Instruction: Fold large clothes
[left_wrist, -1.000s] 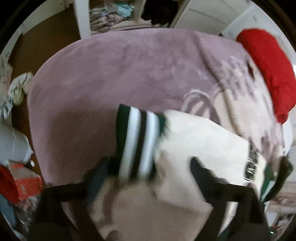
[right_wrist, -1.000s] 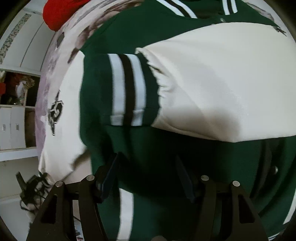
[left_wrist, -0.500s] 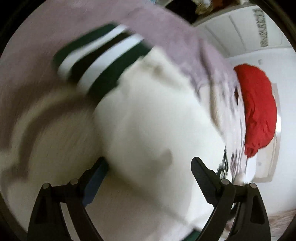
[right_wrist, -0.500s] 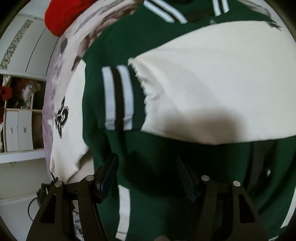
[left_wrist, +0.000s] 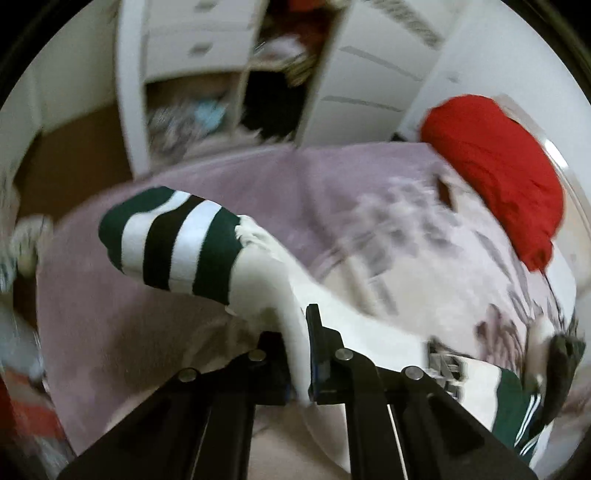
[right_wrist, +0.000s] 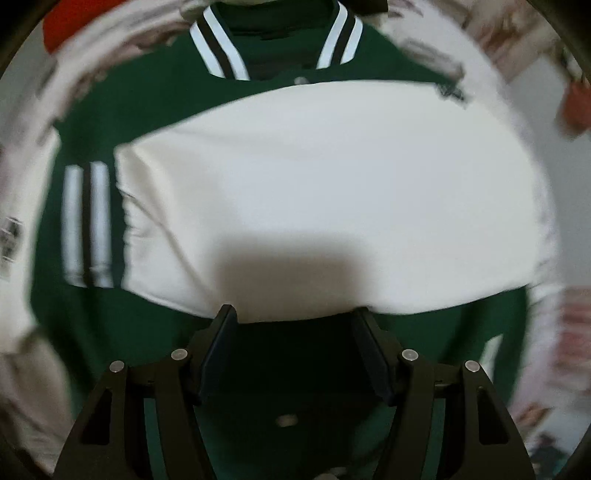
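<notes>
A green varsity jacket (right_wrist: 155, 96) with cream sleeves lies on a mauve blanket (left_wrist: 110, 295) on a bed. My left gripper (left_wrist: 297, 354) is shut on one cream sleeve (left_wrist: 273, 273) and holds it lifted above the blanket; its green, white and black striped cuff (left_wrist: 173, 240) hangs to the left. In the right wrist view the other cream sleeve (right_wrist: 314, 199) lies folded across the jacket's chest, its striped cuff (right_wrist: 86, 225) at the left, below the striped collar (right_wrist: 277, 48). My right gripper (right_wrist: 295, 350) is open and empty just above the jacket's green front.
A red garment (left_wrist: 495, 177) lies at the bed's far right corner. White wardrobes and open shelves (left_wrist: 236, 74) with clothes stand behind the bed. Clutter (left_wrist: 22, 369) lies on the floor at the left.
My left gripper has shut on the cream sleeve and lifted it off the blanket. My right gripper has turned to face the collar squarely, still open.
</notes>
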